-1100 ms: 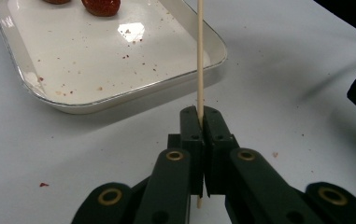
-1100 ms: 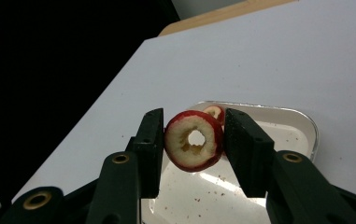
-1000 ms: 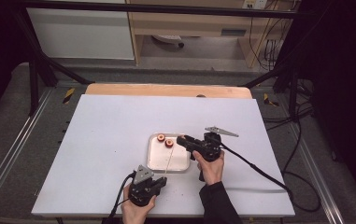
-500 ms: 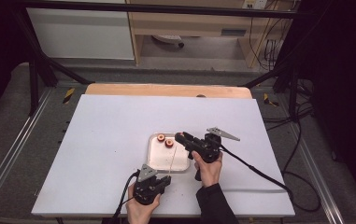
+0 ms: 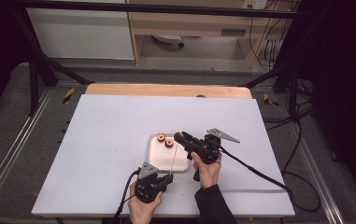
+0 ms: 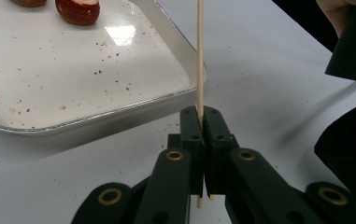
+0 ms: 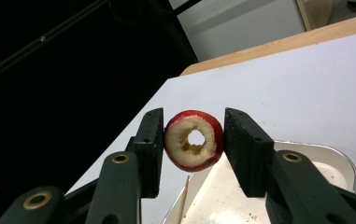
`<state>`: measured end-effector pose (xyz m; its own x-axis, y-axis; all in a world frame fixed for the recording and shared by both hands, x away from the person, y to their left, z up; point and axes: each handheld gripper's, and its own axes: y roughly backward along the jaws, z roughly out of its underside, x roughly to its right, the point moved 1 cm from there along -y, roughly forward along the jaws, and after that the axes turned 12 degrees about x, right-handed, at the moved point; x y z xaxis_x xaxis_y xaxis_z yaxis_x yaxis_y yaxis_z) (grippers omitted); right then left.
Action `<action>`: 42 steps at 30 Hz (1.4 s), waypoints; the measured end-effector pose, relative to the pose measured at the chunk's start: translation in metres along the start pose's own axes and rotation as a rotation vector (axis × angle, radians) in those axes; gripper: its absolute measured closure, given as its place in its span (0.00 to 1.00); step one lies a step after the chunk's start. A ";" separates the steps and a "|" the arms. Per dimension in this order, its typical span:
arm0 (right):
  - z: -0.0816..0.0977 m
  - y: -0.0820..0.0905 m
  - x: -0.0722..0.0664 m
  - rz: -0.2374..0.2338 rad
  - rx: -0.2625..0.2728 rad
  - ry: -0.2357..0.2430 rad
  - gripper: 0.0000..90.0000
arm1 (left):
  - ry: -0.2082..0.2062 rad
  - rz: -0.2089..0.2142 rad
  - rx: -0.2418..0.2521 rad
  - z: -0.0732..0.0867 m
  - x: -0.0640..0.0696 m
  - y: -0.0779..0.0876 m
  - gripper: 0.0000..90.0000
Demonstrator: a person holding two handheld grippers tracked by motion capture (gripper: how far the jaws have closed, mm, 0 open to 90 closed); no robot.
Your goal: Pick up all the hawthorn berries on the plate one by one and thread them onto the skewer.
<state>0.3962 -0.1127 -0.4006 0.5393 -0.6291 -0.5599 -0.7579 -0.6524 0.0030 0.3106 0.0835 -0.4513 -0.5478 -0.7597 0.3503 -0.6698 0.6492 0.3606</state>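
Note:
My left gripper (image 6: pixel 202 114) is shut on a thin wooden skewer (image 6: pixel 200 56), which stands up out of the jaws beside the near rim of a white tray (image 6: pixel 119 109). In the high view this gripper (image 5: pixel 166 177) sits just in front of the tray (image 5: pixel 185 165), and the skewer (image 5: pixel 173 157) reaches over it. My right gripper (image 7: pixel 194 119) is shut on a red cored fruit ring (image 7: pixel 194 140) with its hole facing the camera, held above the tray's right side (image 5: pixel 179 136). Two red fruit pieces (image 5: pixel 160 137) (image 5: pixel 169 143) lie at the tray's far end.
The tray bottom is speckled with small red crumbs (image 6: pixel 96 70). A white board (image 5: pixel 110 140) covers the table, and a wooden strip (image 5: pixel 166 89) runs along its far edge. Cables (image 5: pixel 255 172) trail from both grippers toward the near right.
My left gripper has drifted a little to the right along the tray's front with the skewer still in it. The right gripper and its fruit ring have kept still.

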 end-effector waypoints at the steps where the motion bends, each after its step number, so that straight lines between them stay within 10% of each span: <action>1: 0.000 0.000 0.000 -0.001 0.001 0.002 0.66 | 0.002 0.000 0.002 0.000 0.000 0.000 0.98; 42: -0.001 0.001 -0.002 -0.024 -0.007 -0.039 0.66 | -0.021 -0.010 0.013 0.000 0.000 0.000 0.98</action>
<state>0.3947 -0.1130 -0.3985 0.5423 -0.5962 -0.5920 -0.7422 -0.6702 -0.0049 0.3106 0.0830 -0.4517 -0.5509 -0.7671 0.3287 -0.6816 0.6408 0.3532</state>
